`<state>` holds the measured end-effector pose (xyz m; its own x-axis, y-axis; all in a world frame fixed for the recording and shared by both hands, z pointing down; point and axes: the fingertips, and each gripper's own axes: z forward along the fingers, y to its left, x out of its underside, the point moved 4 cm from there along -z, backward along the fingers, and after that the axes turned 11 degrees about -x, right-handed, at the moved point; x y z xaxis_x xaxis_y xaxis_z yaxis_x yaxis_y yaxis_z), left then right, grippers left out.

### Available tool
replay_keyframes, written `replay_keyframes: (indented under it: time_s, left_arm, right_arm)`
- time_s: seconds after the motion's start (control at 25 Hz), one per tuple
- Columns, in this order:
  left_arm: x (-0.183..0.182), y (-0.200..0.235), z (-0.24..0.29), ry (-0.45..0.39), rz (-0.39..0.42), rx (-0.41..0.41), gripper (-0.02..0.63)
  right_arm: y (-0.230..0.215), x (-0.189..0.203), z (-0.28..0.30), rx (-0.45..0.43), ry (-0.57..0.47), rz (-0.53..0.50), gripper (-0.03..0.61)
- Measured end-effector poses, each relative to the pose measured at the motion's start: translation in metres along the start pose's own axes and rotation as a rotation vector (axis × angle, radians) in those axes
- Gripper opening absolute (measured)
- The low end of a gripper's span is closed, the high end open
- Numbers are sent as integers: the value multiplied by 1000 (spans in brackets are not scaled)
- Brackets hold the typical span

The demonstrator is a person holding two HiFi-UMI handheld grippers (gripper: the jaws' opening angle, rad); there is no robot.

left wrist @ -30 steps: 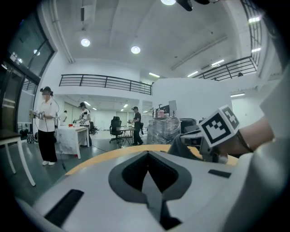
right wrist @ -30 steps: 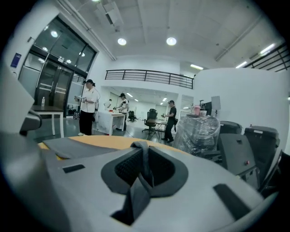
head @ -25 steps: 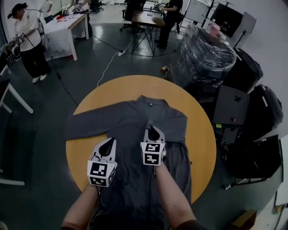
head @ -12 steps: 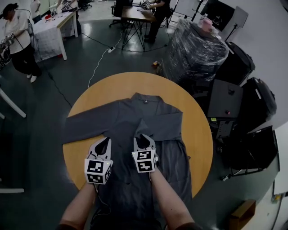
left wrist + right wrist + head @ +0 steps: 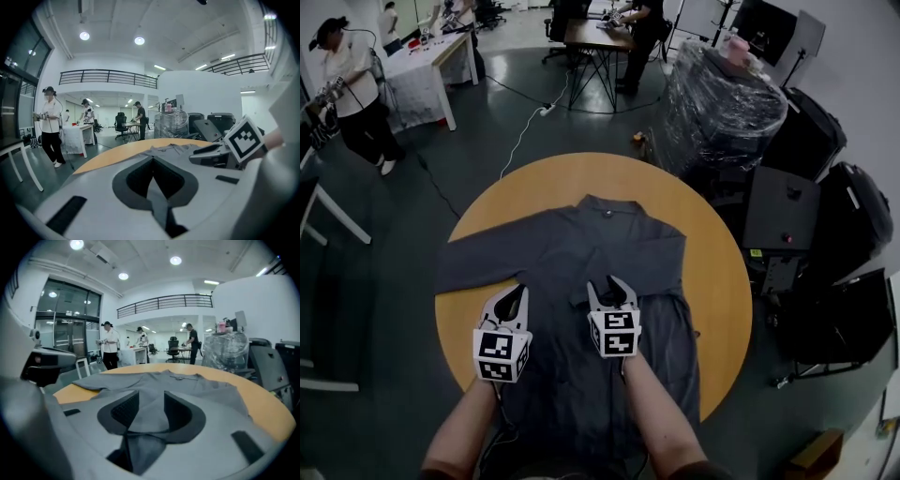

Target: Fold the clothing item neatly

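Shows a grey long-sleeved shirt [image 5: 581, 234] spread flat on a round orange table [image 5: 717, 281], collar [image 5: 607, 208] at the far side and hem hanging over the near edge toward the person. Has the sleeve [image 5: 473, 267] at the picture's left stretched out straight to the table's rim, and the other sleeve [image 5: 633, 272] folded inward across the chest. Holds the left claw [image 5: 516, 292] low over the cloth just below the outstretched sleeve, pressed together, with a thin strip of grey fabric pinched between the dark pads [image 5: 136, 180] in the left gripper view. Sets the right claw [image 5: 607, 284] just beside it, apart from it, at the end of the folded sleeve near mid-chest. Stands parted there, having just been opening, with a soft ridge of shirt cloth lying between the ribbed pads [image 5: 123, 411] but not squeezed by them. Reaches in with two bare forearms [image 5: 652, 412] from the bottom of the head view, one behind each marker cube [image 5: 616, 333]. Looks out past the far rim, in the right gripper view, over the flat chest panel to the collar. Places around the table a dark glossy floor [image 5: 516, 112], a plastic-wrapped stack [image 5: 722, 103] and black cases [image 5: 853, 225] at the right, and a standing person [image 5: 356, 94] in a white top well off to the far left.
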<state>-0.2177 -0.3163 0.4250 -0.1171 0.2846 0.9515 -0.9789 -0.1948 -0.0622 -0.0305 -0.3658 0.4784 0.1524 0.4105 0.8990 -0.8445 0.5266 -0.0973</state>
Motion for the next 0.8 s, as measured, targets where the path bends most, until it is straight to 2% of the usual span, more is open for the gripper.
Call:
replay_keyframes:
  time_s: [0.12, 0.2, 0.36, 0.48, 0.52, 0.56, 0.6, 0.72, 0.8]
  left_arm:
    - [1, -3, -9, -5, 49, 7, 8]
    - [3, 0, -13, -7, 62, 5, 8]
    - [13, 9, -7, 14, 10, 17, 9]
    - [16, 19, 3, 8, 16, 52, 8]
    - [15, 23, 7, 4, 21, 71, 8]
    - [15, 27, 10, 1, 26, 91, 8]
    - [15, 32, 13, 0, 29, 109, 8]
    - [17, 51, 22, 9, 20, 146, 8]
    - [17, 63, 29, 9, 22, 166, 8]
  right_arm:
    - [-34, 24, -6, 58, 77, 151, 155]
    - [-44, 35, -4, 73, 111, 215, 155]
    - [-52, 52, 8, 111, 167, 235, 155]
    - [-54, 59, 19, 144, 212, 224, 152]
    - [-55, 58, 20, 167, 220, 214, 127]
    - [-55, 56, 20, 195, 220, 210, 64]
    - [-54, 52, 19, 217, 212, 216, 5]
    - [-39, 28, 20, 221, 150, 263, 5]
    - [-25, 2, 27, 219, 105, 253, 5]
